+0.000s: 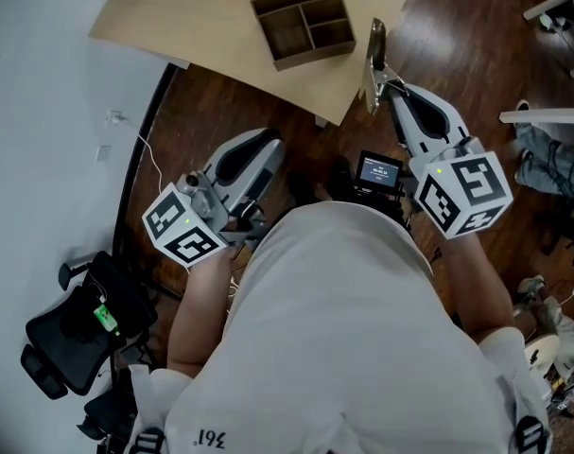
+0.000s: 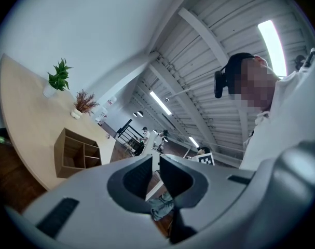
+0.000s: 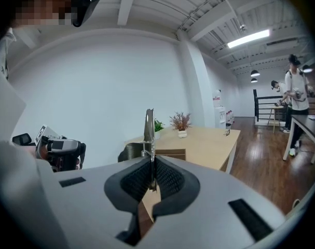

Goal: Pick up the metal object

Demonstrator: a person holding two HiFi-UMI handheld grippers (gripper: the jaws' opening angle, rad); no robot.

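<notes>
Two grippers show. The right gripper [image 1: 386, 76] pinches the thin metal object [image 1: 373, 60] tight and holds it up by the table [image 1: 201, 17] edge, at 3 o'clock from the wooden box [image 1: 315, 55]. The box pockets show only bare wood. The left gripper [image 2: 156, 175], at 7 o'clock, has a thin gap between its fingers and grips nothing

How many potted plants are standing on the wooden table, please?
2. A green plant stands at the table's far end, and a reddish-brown plant stands beside it. More may be hidden from view.
</notes>
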